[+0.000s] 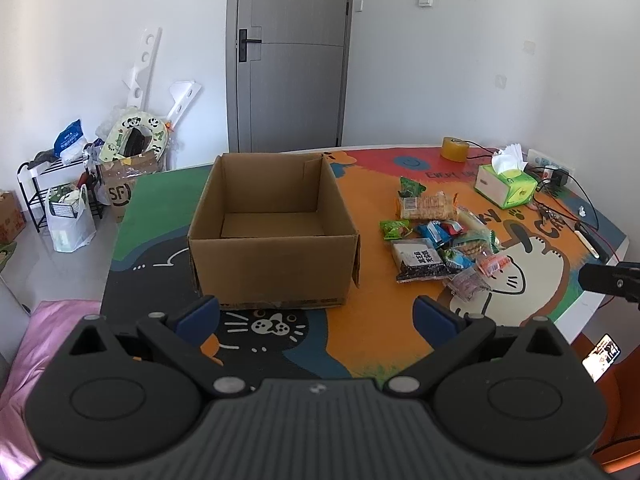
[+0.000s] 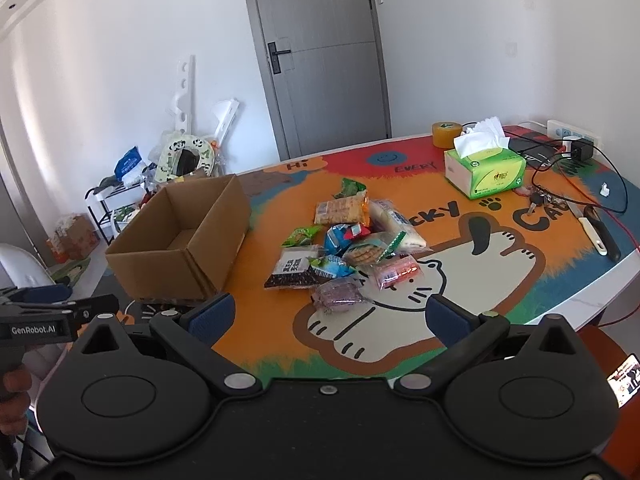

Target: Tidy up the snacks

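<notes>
Beside the empty cardboard box (image 1: 272, 232), the snack pile (image 2: 344, 252) lay untouched; both the left gripper (image 1: 316, 314) and right gripper (image 2: 330, 316) hung spread, empty; best to pinch the nearest purple packet (image 2: 338, 295) squarely

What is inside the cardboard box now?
Nothing shows inside the cardboard box: its bare floor is visible. The near wall hides the front strip of the floor. The snacks lie beside it on the table.

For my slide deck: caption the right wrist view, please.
Open right gripper faces a snack pile beside an empty cardboard box.
</notes>
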`<state>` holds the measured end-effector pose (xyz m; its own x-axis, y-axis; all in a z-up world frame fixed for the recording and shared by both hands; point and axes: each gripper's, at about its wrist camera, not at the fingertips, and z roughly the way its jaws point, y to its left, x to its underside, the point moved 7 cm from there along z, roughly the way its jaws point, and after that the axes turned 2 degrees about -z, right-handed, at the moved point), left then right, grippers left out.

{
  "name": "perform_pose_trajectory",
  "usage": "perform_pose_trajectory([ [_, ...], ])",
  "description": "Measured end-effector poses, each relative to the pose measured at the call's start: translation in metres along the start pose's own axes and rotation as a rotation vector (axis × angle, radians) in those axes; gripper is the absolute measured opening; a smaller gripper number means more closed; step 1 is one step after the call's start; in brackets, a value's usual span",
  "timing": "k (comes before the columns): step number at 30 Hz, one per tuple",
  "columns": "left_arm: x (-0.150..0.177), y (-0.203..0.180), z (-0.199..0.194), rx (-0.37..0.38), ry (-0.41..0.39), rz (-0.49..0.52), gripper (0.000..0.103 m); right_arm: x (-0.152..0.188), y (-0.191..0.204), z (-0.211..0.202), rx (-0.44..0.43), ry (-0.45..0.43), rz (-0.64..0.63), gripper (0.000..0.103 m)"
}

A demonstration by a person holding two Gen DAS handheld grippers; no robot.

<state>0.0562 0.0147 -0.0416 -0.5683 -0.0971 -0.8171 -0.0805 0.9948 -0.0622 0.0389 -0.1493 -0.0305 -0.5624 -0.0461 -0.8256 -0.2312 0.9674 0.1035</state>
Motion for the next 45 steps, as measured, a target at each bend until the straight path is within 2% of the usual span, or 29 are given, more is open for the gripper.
perform_pose_trajectory([
  [45,0.000,-0.011,0.000,0.040,-0.004,-0.004,0.102,0.002,-0.005,0.001,0.013,-0.008,0.003,0.103],
])
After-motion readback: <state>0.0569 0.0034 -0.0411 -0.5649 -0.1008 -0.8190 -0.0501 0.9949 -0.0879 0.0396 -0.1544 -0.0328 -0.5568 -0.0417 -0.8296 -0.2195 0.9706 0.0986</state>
